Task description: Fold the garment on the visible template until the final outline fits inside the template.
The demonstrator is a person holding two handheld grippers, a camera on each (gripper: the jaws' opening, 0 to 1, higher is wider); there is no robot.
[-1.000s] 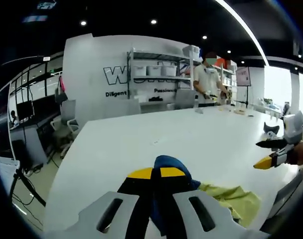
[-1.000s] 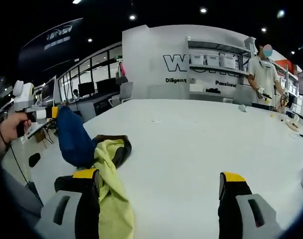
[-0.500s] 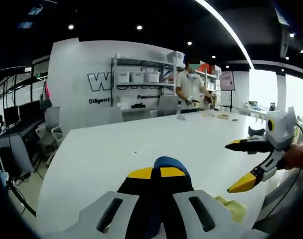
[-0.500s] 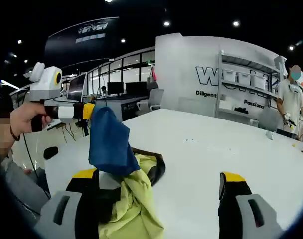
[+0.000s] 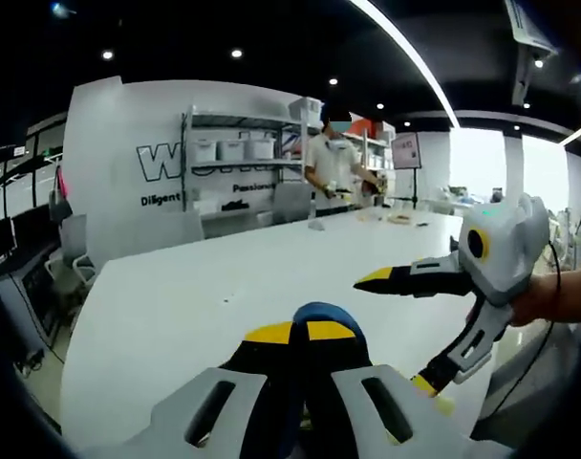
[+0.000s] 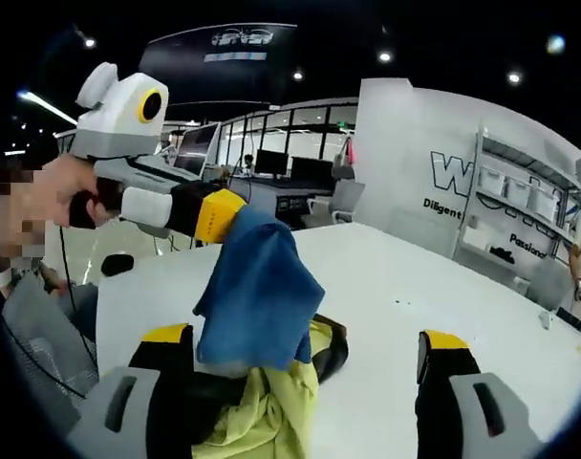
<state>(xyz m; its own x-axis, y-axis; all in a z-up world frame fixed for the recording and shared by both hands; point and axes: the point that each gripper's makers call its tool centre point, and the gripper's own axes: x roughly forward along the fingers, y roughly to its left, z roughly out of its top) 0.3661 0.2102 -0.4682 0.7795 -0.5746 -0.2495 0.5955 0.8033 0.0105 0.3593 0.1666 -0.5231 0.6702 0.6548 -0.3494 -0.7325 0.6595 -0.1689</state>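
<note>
A garment with blue, yellow-green and black parts lies bunched on the white table (image 6: pixel 443 296). My left gripper (image 6: pixel 219 212) is shut on its blue part (image 6: pixel 260 296) and holds that part up off the table. In the left gripper view the same blue cloth (image 5: pixel 319 314) pokes out between the shut yellow tips of the left gripper (image 5: pixel 306 332). The yellow-green part (image 6: pixel 271 411) and a black part (image 6: pixel 331 346) lie below, between the jaws of my right gripper (image 6: pixel 305 339), which is open. In the left gripper view the right gripper (image 5: pixel 400 330) stands close on the right, jaws wide apart.
The long white table (image 5: pixel 176 296) runs far ahead. A person (image 5: pixel 329 163) stands at its far end by shelves with bins (image 5: pixel 233 153). Desks with monitors (image 6: pixel 290 172) and chairs stand beyond the table's edge (image 6: pixel 109 316). A hand (image 6: pixel 56 196) holds the left gripper.
The left gripper has lifted the blue part higher. The two grippers have come closer together, so each looms larger in the other's view. The right gripper stays open.
</note>
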